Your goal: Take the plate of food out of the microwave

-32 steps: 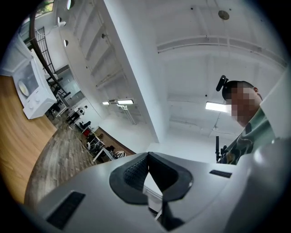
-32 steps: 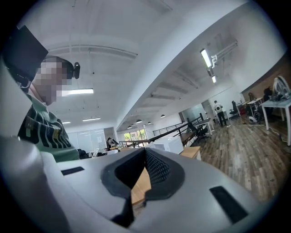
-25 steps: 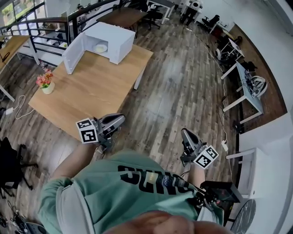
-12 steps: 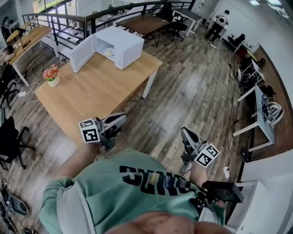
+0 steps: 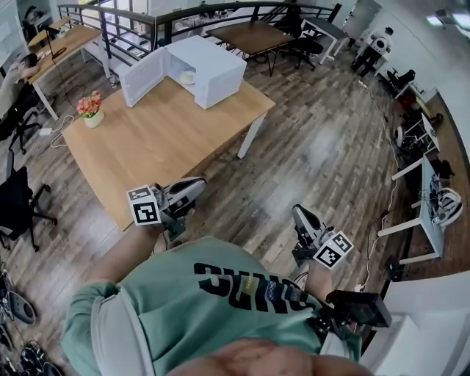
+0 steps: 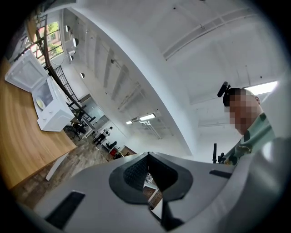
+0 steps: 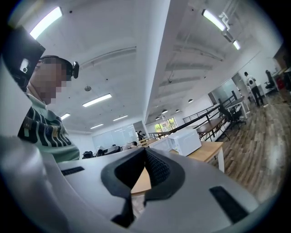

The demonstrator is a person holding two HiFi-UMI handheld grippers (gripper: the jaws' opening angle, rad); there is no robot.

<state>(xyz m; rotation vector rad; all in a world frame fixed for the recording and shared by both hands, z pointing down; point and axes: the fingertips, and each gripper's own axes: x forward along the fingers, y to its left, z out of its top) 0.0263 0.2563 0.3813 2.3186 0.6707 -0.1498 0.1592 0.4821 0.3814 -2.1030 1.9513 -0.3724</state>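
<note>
The white microwave (image 5: pixel 209 70) stands at the far end of the wooden table (image 5: pixel 161 139), its door (image 5: pixel 141 82) swung open to the left. Inside it lies a pale plate of food (image 5: pixel 188 76). Both grippers are held close to the person's body, well short of the table's near edge. My left gripper (image 5: pixel 192 185) is shut and empty, its jaws pointing toward the table. My right gripper (image 5: pixel 299 214) is over the floor, also shut with nothing in it. The microwave (image 6: pixel 52 113) is small and far in the left gripper view, and likewise the microwave (image 7: pixel 186 141) in the right gripper view.
A pot of pink flowers (image 5: pixel 91 109) sits at the table's left side. A black office chair (image 5: pixel 18 202) stands left of the table. More desks and a railing (image 5: pixel 132 18) lie behind the microwave. Wood plank floor (image 5: pixel 316 147) stretches to the right.
The table and microwave have shifted down and right in the head view and look a little nearer. Both grippers keep the same pose by the body, still shut.
</note>
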